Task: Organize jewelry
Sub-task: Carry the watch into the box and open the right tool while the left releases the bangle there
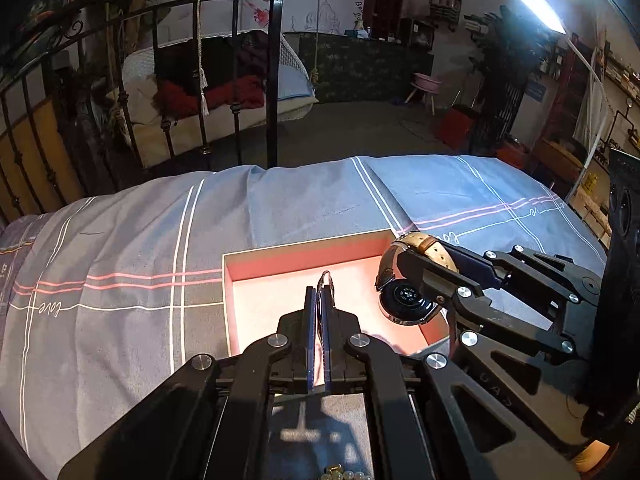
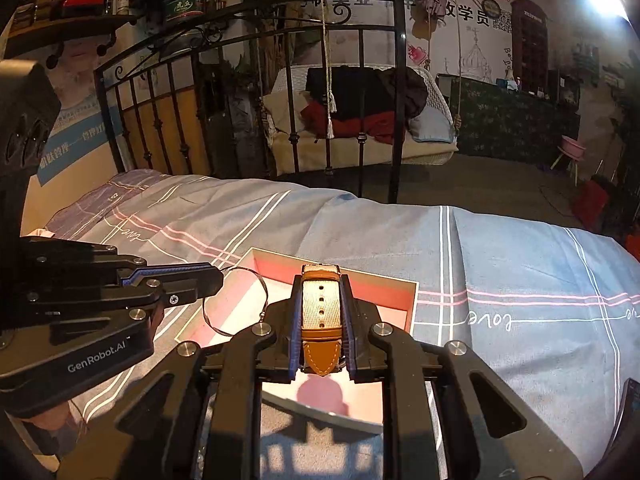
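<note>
We held the left claw (image 1: 319, 300) pinched tight on a thin wire bracelet (image 2: 236, 300), whose loop hung just off its blue pads over the near left part of the open pink-lined box (image 1: 256, 264). The right claw (image 2: 321, 312) was clamped on the tan strap of a watch (image 1: 406, 300); from the left wrist view the round case hung below the fingers with its dark back showing, over the right edge of the box. The box sat on the bed's blue-grey plaid bedspread (image 1: 120, 260). Beyond it stood a black iron bed frame (image 2: 360, 92). A few pale beads (image 1: 340, 474) showed at the bottom edge of the left view.
</note>
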Available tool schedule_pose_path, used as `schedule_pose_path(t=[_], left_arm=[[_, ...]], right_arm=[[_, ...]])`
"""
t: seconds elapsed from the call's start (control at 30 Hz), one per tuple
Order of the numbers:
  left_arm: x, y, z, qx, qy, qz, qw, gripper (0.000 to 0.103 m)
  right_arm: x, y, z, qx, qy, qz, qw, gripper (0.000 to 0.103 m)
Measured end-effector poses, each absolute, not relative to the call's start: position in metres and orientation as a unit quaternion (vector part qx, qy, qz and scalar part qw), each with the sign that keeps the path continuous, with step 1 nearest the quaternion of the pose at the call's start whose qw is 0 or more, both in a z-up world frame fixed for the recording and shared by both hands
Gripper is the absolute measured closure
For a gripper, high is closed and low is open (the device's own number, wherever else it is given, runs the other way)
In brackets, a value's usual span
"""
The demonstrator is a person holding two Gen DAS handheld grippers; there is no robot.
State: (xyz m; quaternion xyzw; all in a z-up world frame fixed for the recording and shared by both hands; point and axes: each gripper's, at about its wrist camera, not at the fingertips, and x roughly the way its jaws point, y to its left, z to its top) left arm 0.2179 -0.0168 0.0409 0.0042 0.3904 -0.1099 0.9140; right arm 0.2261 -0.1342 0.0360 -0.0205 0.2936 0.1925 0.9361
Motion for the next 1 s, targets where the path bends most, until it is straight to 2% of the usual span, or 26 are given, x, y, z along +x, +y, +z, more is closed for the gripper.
schedule_pose_path(t=[0.53, 0.87, 0.9, 0.93, 0.97, 1.0], left_arm=[[0.260, -0.011, -0.018, 0.004, 0.449, -0.096, 0.888, 0.101], [0.257, -0.008, -0.023, 0.017, 0.452, -0.083, 0.888, 0.100], [0.256, -0.006, -0.022, 0.016, 0.451, -0.083, 0.888, 0.095], [0.254, -0.006, -0.021, 0.016, 0.448, -0.080, 0.890, 0.086], [0.251, -0.004, -0.018, 0.017, 0.443, -0.078, 0.893, 0.082], [0.249, -0.003, -0.016, 0.018, 0.437, -0.073, 0.896, 0.075]], right_arm=[[0.276, -0.124, -0.027, -0.013, 0.370, 0.194, 0.908, 0.085], [0.273, -0.118, -0.040, -0.032, 0.382, 0.183, 0.906, 0.084], [0.271, -0.118, -0.039, -0.034, 0.379, 0.183, 0.906, 0.079], [0.270, -0.117, -0.037, -0.036, 0.377, 0.181, 0.908, 0.073], [0.267, -0.117, -0.034, -0.040, 0.373, 0.177, 0.910, 0.058], [0.263, -0.117, -0.031, -0.046, 0.366, 0.169, 0.914, 0.048]])
